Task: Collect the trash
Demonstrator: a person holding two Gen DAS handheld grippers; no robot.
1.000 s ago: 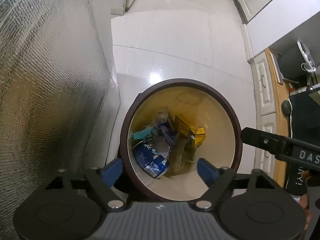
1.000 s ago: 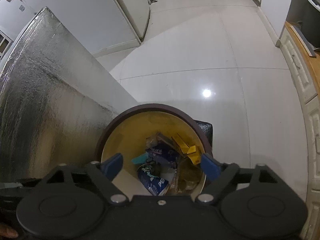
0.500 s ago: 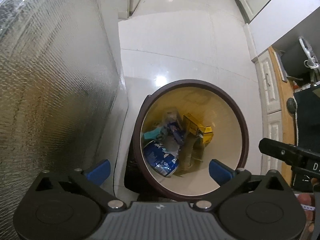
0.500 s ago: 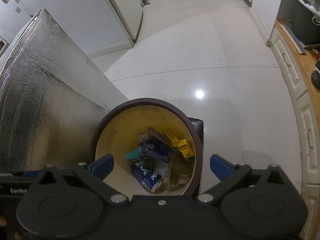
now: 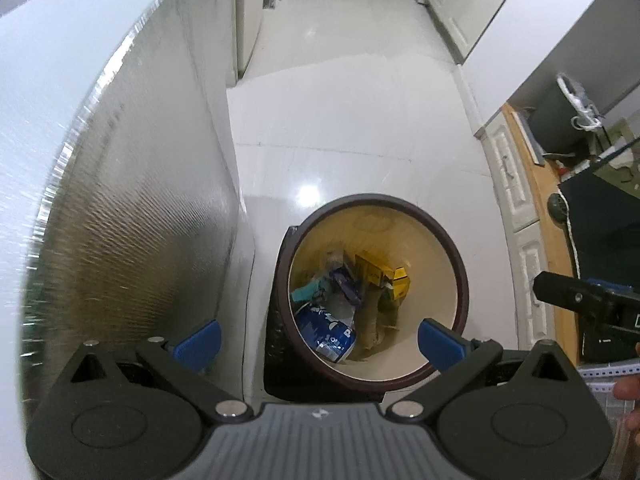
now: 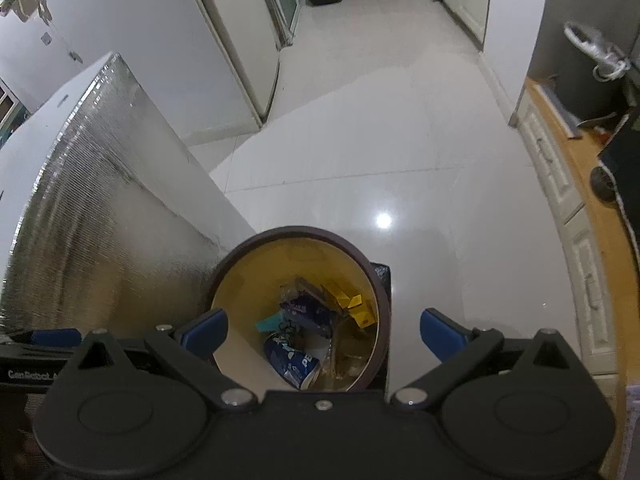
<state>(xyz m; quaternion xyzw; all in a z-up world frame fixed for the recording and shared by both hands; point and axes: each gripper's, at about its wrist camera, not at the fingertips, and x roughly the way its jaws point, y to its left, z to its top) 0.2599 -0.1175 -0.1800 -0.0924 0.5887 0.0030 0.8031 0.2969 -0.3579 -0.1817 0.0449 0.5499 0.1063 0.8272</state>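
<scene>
Where crumpled wrappers (image 5: 340,292) lie, round glossy bin (image 5: 460,276)

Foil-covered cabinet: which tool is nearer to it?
Left. The left tool hangs close beside the foil-covered cabinet; the right tool sits farther out, toward the wooden counter.

Glossy white floor tiles (image 6: 360,152) run down a narrow corridor, a ceiling light glaring off them as a bright spot (image 6: 383,221). A silver, foil-textured panel (image 5: 132,208) rises along the left. White panelled cabinets (image 6: 560,176) under a wooden countertop (image 5: 548,240) line the right edge. A tall pale refrigerator (image 6: 236,40) stands against the far left wall.
</scene>
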